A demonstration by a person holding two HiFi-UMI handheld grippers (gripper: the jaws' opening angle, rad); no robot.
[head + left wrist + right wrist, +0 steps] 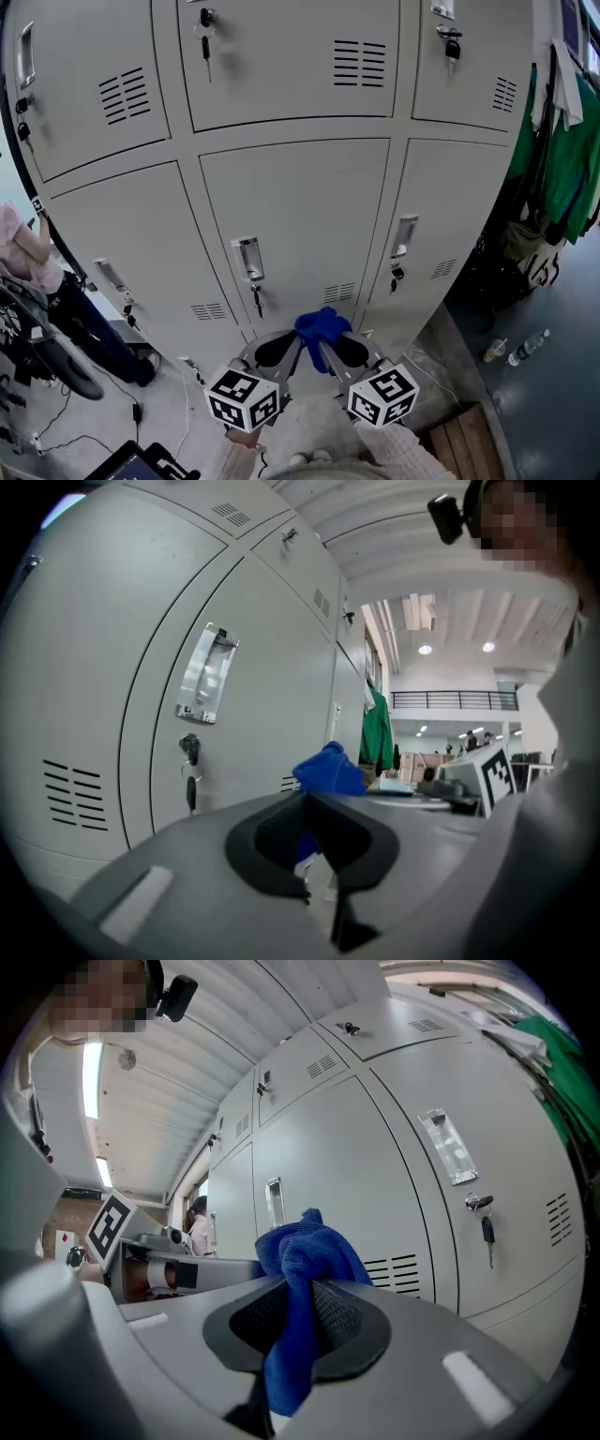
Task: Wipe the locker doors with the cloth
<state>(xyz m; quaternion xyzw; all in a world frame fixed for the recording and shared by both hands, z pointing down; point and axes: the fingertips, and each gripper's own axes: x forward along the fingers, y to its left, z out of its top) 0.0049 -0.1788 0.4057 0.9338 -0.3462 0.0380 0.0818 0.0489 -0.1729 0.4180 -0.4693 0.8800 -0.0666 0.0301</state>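
My right tool (300, 1309) is clamped on the blue cloth (309, 1251), at 6 o'clock below the lower middle locker door (300, 211). My left tool (307, 838) is closed just beside it.

Left tool (298, 341) and right tool (324, 345): grey, black ribbed pads (342, 1321) — each bears a white cube (243, 397) of black square markers; pale knit sleeves (403, 452).
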